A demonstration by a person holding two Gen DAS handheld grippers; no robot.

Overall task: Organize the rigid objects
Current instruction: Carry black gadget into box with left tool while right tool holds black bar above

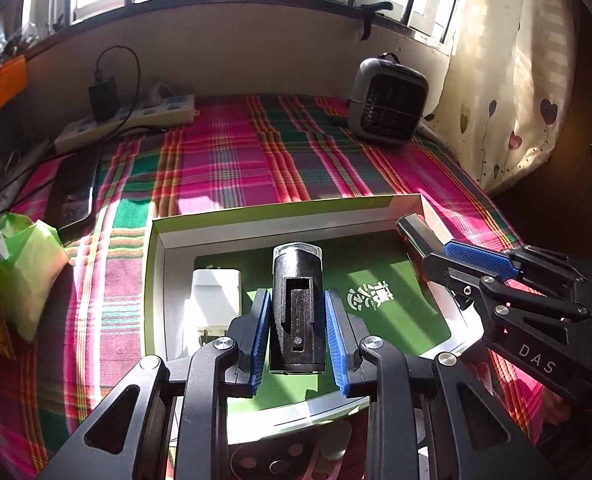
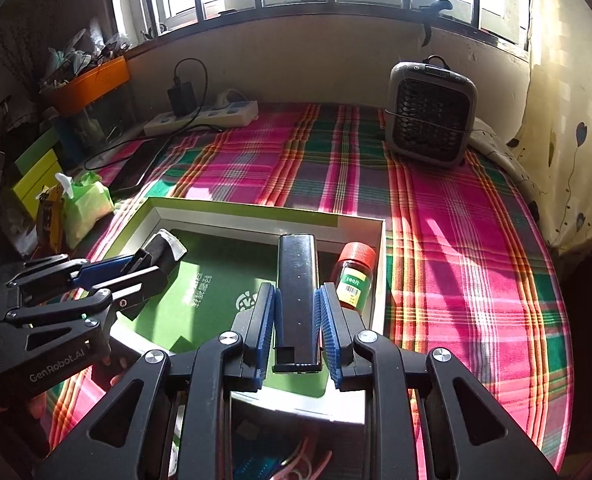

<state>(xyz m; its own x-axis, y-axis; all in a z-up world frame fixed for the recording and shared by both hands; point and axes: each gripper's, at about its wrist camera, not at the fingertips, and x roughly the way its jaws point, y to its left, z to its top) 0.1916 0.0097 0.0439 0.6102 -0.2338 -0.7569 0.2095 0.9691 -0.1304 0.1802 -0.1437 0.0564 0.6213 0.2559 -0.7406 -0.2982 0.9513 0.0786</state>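
A shallow box with a green rim (image 1: 154, 280) and a green printed floor lies on the plaid cloth. My left gripper (image 1: 297, 296) is shut on a black stubby cylinder with a clear cap (image 1: 298, 280), held over the box. In the right wrist view that left gripper (image 2: 136, 266) and the cylinder (image 2: 167, 245) hang over the box's left side. My right gripper (image 2: 298, 290) is shut on a flat black bar (image 2: 298, 268) above the box rim (image 2: 256, 216); the right gripper (image 1: 442, 254) and bar (image 1: 416, 232) also show from the left. In the box are a white adapter (image 1: 215, 294) and a red-capped jar (image 2: 354, 276).
A grey fan heater (image 1: 388, 100) stands at the back right, a white power strip (image 1: 128, 118) with a black plug at the back left. A dark flat device (image 1: 74, 192) and a green tissue pack (image 1: 28, 256) lie left of the box. An orange bin (image 2: 92, 84) sits on the sill.
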